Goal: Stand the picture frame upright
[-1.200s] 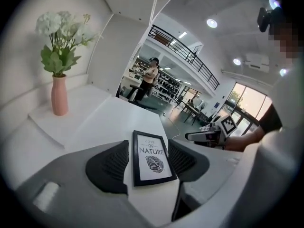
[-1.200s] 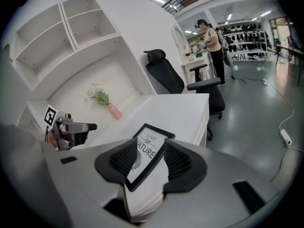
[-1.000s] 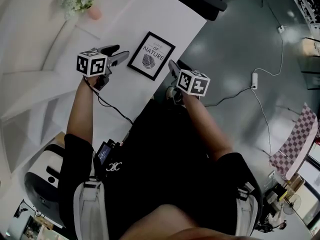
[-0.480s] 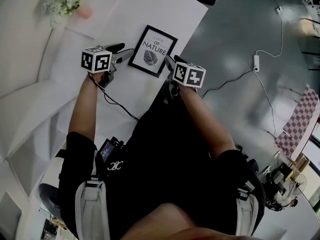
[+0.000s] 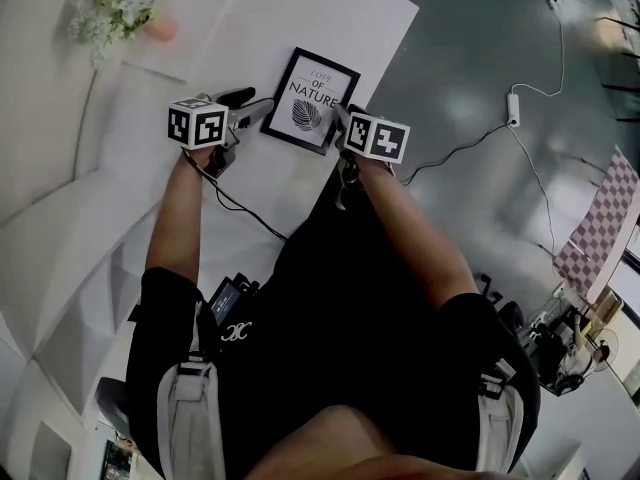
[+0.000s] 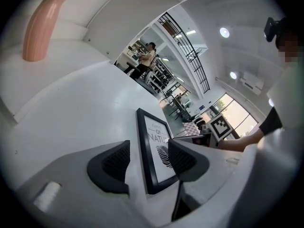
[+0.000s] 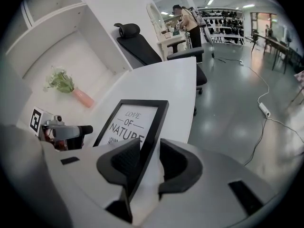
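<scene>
A black picture frame point(image 5: 312, 101) with a "LOVE OF NATURE" leaf print lies flat on the white table point(image 5: 260, 28), close to its right edge. My left gripper point(image 5: 258, 109) is at the frame's near left side. In the left gripper view, the frame's point(image 6: 157, 137) near corner lies between the open jaws of that gripper point(image 6: 148, 158), untouched. My right gripper point(image 5: 341, 118) straddles the frame's right border point(image 7: 153, 127). Its jaws point(image 7: 149, 163) are closing, with a sliver of table still showing beside the border.
A pink vase point(image 5: 157, 28) with white flowers stands at the table's far left. The table's right edge drops to a grey floor with a cable and power strip point(image 5: 513, 122). A black office chair point(image 7: 140, 44) stands past the table's far end.
Both grippers have slid in against the frame, the right one onto its right border with narrower jaws. The frame still lies flat.
</scene>
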The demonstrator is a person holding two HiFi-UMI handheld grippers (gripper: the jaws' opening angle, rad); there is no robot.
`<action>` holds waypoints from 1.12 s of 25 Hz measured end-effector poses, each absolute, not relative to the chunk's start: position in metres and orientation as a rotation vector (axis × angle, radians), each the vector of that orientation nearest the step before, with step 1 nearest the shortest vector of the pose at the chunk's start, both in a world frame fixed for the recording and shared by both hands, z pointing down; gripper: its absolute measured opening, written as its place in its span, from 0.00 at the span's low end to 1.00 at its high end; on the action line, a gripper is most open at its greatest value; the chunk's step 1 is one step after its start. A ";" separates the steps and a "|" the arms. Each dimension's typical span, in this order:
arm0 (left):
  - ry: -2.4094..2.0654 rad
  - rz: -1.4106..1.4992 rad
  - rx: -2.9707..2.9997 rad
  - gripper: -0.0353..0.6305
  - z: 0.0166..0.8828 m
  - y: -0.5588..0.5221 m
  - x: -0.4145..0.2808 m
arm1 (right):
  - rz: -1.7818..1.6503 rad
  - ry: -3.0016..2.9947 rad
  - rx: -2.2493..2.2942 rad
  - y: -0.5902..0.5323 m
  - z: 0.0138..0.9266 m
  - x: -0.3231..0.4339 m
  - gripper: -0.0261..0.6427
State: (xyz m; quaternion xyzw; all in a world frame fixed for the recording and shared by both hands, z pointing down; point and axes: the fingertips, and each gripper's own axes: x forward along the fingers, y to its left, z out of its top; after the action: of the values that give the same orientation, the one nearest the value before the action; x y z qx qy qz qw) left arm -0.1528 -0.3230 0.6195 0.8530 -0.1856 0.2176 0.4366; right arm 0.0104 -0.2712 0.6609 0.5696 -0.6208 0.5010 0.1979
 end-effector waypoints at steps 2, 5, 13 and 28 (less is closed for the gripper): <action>-0.459 0.534 2.116 0.44 0.621 -0.323 -0.155 | 1.379 -1.716 1.584 -0.272 0.661 0.009 0.23; -0.456 0.527 2.106 0.44 0.623 -0.323 -0.158 | 1.380 -1.680 1.555 -0.272 0.662 0.008 0.19; -0.445 0.496 2.093 0.44 0.623 -0.320 -0.159 | 1.505 -1.689 1.537 -0.271 0.664 0.009 0.17; -0.463 0.418 2.055 0.44 0.609 -0.315 -0.161 | 1.616 -1.988 1.452 -0.269 0.662 0.013 0.15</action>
State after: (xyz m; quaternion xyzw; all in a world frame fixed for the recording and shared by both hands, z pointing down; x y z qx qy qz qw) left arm -0.1607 -0.3148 0.6093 0.8412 -0.1897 0.1712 0.4765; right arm 0.0129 -0.2686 0.6625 0.4907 -0.6719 0.5461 0.0980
